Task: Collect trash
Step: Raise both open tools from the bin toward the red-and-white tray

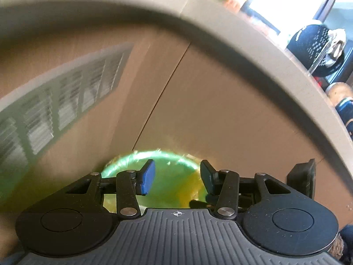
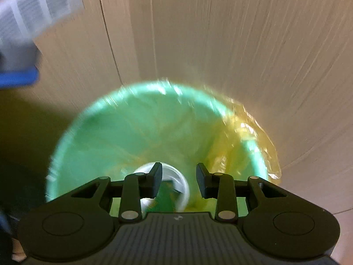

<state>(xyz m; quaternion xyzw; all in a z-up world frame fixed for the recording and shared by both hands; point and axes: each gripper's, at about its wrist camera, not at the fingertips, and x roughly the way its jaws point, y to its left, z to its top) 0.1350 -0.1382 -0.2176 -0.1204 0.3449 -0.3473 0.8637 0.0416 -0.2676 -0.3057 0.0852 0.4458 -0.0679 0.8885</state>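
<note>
The green bin's [image 2: 132, 132] mouth lies open, the cardboard box [image 2: 220, 44] rising just behind.

I see a cardboard box wall [image 1: 220, 101] filling most of my left view, vertical seam [image 1: 163, 92] running through it near center. White printed label [image 1: 55, 101] stuck on it at 9 o'clock, text too blurred to read. At 2 o'clock, a dark perforated object [image 1: 313, 44] past the box edge, bright window [image 1: 284, 0] at 1 o'clock.

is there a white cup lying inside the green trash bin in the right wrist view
Yes, a white cup lies at the bottom of the green trash bin, inside its yellowish liner bag.
</note>
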